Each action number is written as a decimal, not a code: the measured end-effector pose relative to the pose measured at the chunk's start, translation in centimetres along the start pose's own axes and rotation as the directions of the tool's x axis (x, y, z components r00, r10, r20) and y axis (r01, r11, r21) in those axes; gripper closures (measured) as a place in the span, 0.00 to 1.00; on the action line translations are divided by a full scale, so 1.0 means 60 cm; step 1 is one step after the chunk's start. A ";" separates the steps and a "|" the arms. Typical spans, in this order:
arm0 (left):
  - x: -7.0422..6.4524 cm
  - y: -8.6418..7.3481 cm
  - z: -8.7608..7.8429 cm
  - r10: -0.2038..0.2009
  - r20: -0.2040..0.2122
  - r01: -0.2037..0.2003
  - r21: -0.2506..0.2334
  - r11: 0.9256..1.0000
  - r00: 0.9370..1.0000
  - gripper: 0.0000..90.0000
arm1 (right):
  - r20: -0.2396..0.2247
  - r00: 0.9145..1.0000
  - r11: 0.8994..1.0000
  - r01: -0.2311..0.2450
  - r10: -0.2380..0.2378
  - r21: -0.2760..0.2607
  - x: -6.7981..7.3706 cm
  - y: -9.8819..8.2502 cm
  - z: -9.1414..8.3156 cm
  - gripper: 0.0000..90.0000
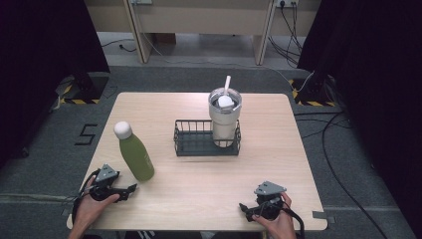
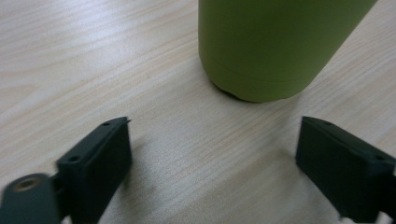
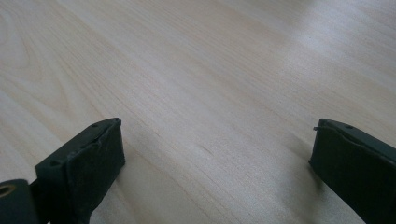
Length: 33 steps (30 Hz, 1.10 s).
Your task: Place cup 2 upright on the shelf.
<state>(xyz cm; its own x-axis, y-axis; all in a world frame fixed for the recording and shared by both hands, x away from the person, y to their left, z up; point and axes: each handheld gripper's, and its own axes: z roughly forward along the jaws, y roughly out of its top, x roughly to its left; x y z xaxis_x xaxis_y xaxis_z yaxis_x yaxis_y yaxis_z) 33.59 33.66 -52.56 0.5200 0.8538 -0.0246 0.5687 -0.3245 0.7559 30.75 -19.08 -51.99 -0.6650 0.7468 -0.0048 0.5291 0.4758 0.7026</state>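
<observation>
bench: pale wood grain, grey carpet around.
left gripper: fingers apart, green bottle just ahead.
right gripper: fingers apart, bare bench between.

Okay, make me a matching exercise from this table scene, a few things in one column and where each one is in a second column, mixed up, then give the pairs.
Things:
1. green bottle
2. tumbler
3. wire basket
4. right gripper

Places:
A. middle of the table
B. near right edge of the table, jaws apart
C. standing inside the basket's right end
D. upright on the table, just ahead of the left gripper

Pairs: 1-D, 2-C, 3-A, 4-B
</observation>
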 end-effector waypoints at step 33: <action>-0.031 0.039 -0.014 0.064 0.056 -0.039 -0.367 0.930 0.996 0.17 | -0.001 1.000 1.000 -0.001 0.001 0.005 -0.001 0.001 0.002 0.02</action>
<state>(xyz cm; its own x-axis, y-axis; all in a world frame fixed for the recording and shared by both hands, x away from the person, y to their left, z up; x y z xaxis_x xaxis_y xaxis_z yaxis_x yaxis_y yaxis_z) 33.46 31.66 -50.18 0.5902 0.8071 -0.0132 0.2747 -0.1854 0.9435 30.89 -19.03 -52.02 -0.6650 0.7468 -0.0040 0.5320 0.4775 0.6993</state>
